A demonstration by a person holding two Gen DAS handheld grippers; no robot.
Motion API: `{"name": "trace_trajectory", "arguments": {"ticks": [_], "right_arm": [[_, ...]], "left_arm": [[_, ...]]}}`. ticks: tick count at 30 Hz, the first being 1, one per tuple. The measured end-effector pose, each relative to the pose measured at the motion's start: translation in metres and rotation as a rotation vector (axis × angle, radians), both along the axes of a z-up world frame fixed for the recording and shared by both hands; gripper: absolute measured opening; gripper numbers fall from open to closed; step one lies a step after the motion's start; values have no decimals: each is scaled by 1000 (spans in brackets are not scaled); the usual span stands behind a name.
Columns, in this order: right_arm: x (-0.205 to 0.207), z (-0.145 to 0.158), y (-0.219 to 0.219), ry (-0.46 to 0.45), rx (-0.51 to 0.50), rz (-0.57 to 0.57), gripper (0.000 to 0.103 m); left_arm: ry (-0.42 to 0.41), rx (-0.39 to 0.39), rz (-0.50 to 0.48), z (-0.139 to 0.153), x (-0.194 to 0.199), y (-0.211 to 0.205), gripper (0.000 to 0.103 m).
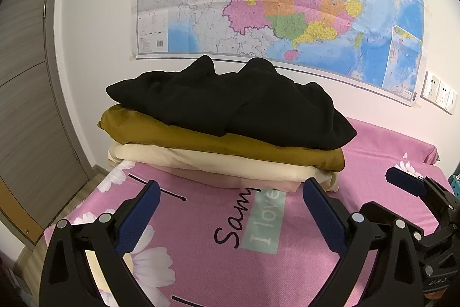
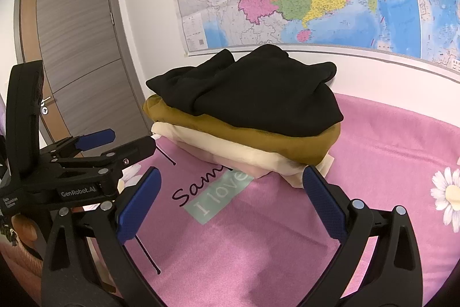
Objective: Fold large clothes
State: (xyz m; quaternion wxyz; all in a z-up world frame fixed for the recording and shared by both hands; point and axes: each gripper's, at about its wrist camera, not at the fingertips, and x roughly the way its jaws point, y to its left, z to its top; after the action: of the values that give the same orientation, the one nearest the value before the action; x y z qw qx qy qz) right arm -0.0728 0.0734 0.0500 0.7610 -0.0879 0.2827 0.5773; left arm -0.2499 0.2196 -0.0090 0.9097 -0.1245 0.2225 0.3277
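Both the left claw (image 1: pixel 230 203) and right claw (image 2: pixel 231 192) hover level, spread wide and empty, facing the stacked clothes (image 1: pixel 227 131).

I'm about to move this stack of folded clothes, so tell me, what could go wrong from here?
1. The black garment sits bunched and uneven on top, overhanging the mustard garment; a nudge could slide it off.
2. The stack stands near the bed's corner, so a push leftward might tip it off.
3. Both grippers, left gripper and right gripper, are open and empty; gripping one layer may unfold it.
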Motion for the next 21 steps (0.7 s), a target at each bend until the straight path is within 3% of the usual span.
{"name": "trace_trajectory", "arguments": {"ticks": [17,21], "right_arm": [[2,-3,-8,17,2,-8,97],[9,-8,-23,22,-11,-48,97]], "left_arm": [[-9,27,-7,-4,4,-9,96],[12,-62,-52,-16,16,-10,96]]}}
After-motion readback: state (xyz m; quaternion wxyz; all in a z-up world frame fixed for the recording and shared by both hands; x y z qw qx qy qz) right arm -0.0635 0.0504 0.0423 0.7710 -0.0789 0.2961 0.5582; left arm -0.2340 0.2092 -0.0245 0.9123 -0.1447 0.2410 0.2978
